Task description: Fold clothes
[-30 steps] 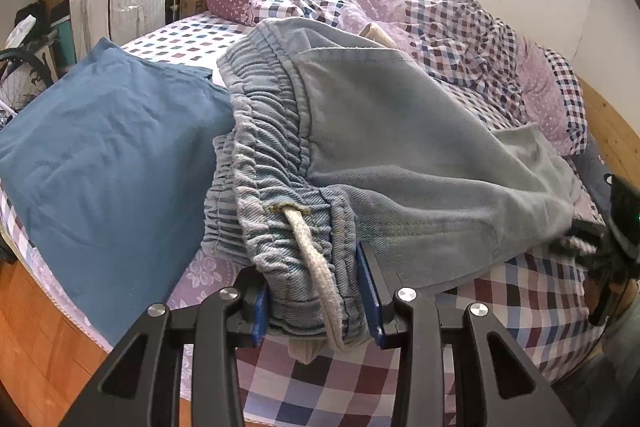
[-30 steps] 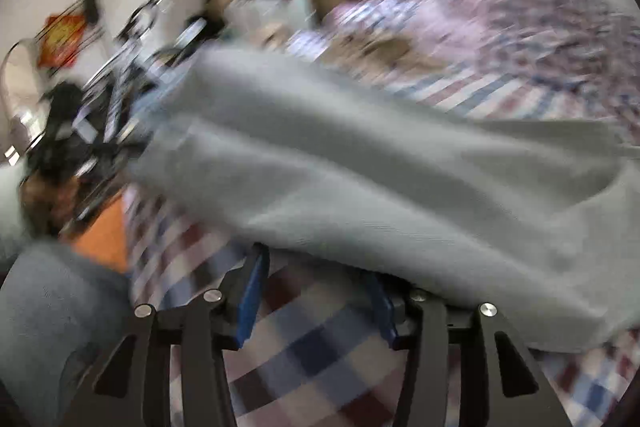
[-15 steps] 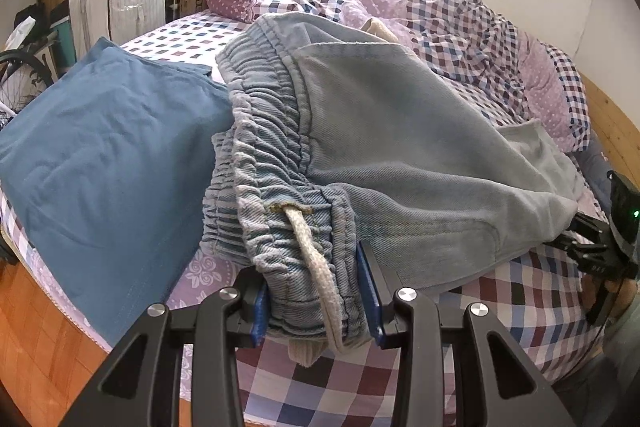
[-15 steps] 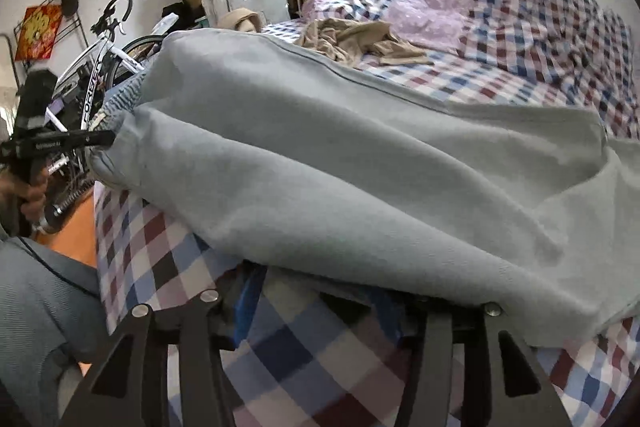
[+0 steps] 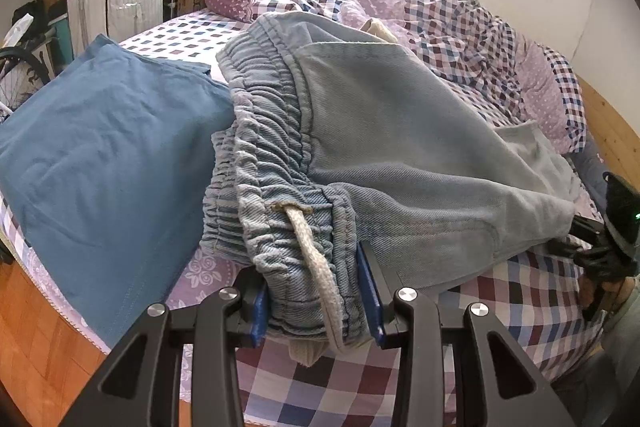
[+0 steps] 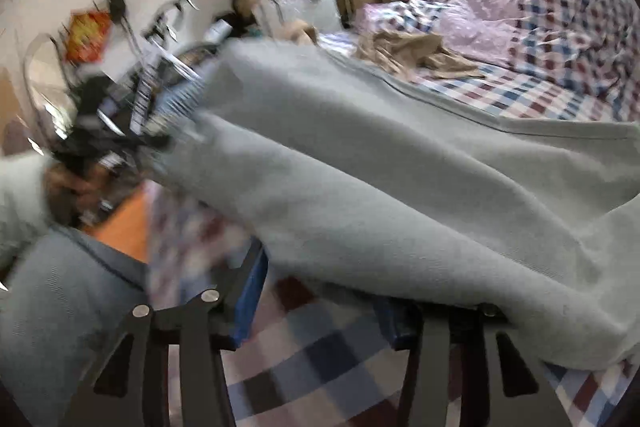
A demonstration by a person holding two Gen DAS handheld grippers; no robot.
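jeans [image 5: 400, 147]: light denim pair, lying in a heap on the bed [image 5: 540, 291], right at the near edge, stretched sideways between the two grippers

left gripper [image 5: 316, 303]: clamping down on the bunched elastic waistband [image 5: 272, 147], with the drawstring [image 5: 316, 267] dangling out between the jaws

right gripper [image 6: 320, 301]: sitting at the far leg end of the jeans; cloth is draping over the jaws and the shot is blurry, so honestly can't tell if it's pinching the fabric or just poking under it

long axis: running from the waistband at the left gripper out to the hem near the right one, roughly along the bed's front edge

key relation: each gripper is sitting at its own end, so neither needs to reach. Left owns the waist, right is nearest the hem. My guess is the fold is going to be one end carried over to meet the other, along that axis

blue cloth [image 5: 100, 155]: lying flat on the bed just left of the jeans, waistband overlapping its edge a bit

tan garment [image 6: 416, 51]: crumpled further back on the bed, well apart from the jeans

where it's at: looks like an early stage, jeans still lumpy and not squared up

watch out: if the right side isn't really gripping, the leg is probably slipping off once it lifts
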